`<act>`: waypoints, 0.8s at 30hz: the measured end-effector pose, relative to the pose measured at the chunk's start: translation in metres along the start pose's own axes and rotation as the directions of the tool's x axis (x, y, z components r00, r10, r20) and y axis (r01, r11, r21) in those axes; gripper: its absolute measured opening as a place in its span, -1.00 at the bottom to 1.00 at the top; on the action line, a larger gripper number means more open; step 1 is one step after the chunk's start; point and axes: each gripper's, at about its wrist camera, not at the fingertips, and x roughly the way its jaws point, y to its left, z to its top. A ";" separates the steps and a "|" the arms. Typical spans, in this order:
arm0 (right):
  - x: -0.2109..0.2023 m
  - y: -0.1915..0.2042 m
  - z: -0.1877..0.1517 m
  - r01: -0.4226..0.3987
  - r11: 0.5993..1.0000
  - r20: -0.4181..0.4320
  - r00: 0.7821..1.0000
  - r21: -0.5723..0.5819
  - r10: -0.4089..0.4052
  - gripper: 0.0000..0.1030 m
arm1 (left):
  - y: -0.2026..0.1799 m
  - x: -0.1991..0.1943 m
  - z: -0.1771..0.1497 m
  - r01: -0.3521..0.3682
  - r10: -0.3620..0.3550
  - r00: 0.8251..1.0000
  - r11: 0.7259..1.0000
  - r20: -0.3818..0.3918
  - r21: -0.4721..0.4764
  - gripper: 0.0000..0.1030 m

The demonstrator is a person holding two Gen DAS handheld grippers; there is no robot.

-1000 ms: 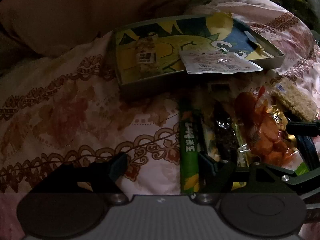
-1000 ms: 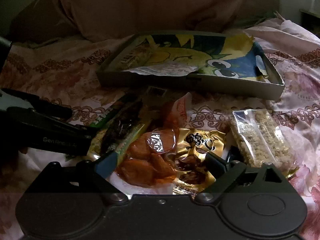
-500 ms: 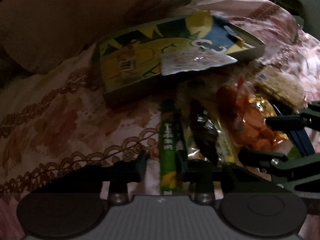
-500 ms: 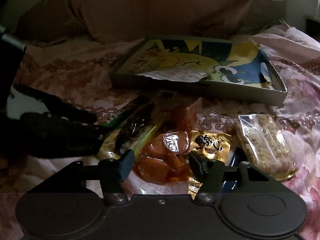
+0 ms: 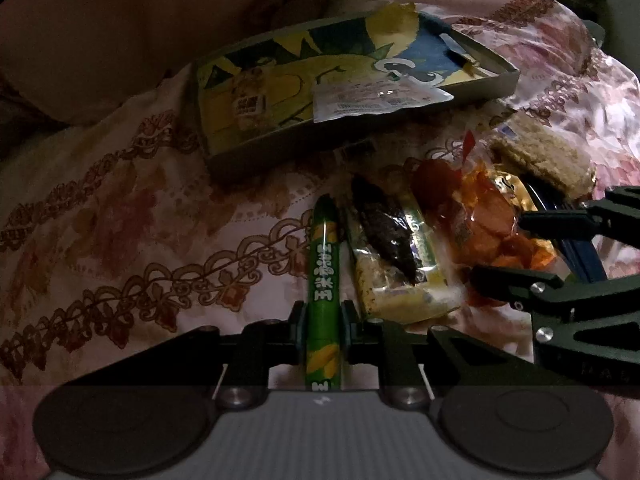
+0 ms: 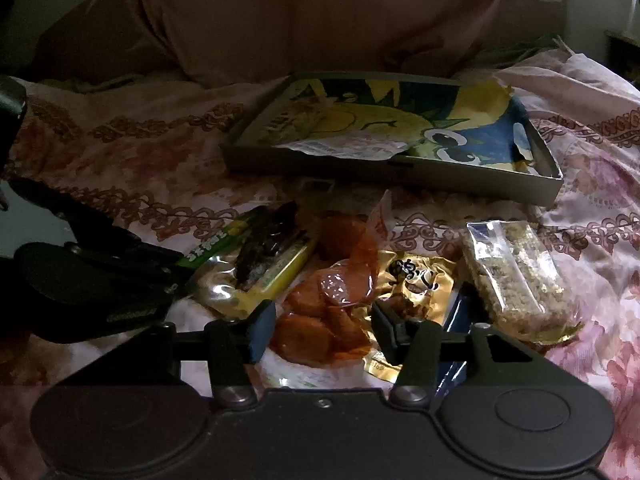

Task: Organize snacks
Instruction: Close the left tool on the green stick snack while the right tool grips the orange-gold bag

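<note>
A green stick snack (image 5: 326,264) lies on the flowered bedcover, and my left gripper (image 5: 323,320) is closing on its near end, pads against both sides. In the right wrist view an orange snack pack (image 6: 332,300) sits between the fingers of my right gripper (image 6: 322,332), whose jaws are closing and touch its sides. A gold pack (image 6: 416,280) lies partly under it. To its right is a clear-wrapped grain bar (image 6: 512,276). A dark snack on a yellow pack (image 6: 264,256) lies between the green stick and the orange pack. Behind stands a grey tray (image 6: 400,172) with a cartoon print.
A white flat packet (image 5: 372,98) and a small pale packet (image 5: 250,100) lie in the tray. A large brown pillow (image 6: 320,16) rises behind the tray. The bedcover (image 5: 140,220) to the left of the snacks bears nothing.
Both grippers have gone from wide open to closed in: the left onto the green stick, the right around the orange pack. The left hand has shifted so that the stick sits centred between its fingers.
</note>
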 end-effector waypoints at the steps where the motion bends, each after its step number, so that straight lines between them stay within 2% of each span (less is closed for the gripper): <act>1: 0.000 -0.001 0.000 0.000 1.000 0.001 1.000 -0.002 0.000 0.12 | 0.000 0.001 0.001 0.000 0.000 1.000 1.000 0.001 -0.003 -0.63; 5: 0.004 -0.007 -0.002 0.000 1.000 0.007 1.000 0.010 -0.001 0.32 | 0.000 0.003 0.002 -0.002 0.002 1.000 1.000 0.010 -0.001 -0.59; 7: 0.006 -0.011 -0.001 0.002 1.000 0.006 1.000 0.029 -0.003 0.49 | -0.001 0.005 0.003 -0.008 0.008 1.000 1.000 0.016 0.002 -0.58; 10: 0.011 -0.016 0.000 0.008 0.999 0.003 1.000 0.044 -0.008 0.60 | -0.001 0.008 0.005 -0.006 0.006 1.000 1.000 0.027 0.000 -0.58; 17: 0.024 -0.012 0.000 0.029 0.999 -0.013 1.000 0.031 -0.029 0.69 | 0.004 0.014 0.008 0.012 -0.010 0.999 0.999 0.048 -0.033 -0.52; 24: 0.023 -0.011 0.000 0.039 0.999 -0.015 0.999 0.029 -0.039 0.57 | 0.007 0.015 0.008 0.025 -0.022 0.999 0.998 0.049 -0.053 -0.54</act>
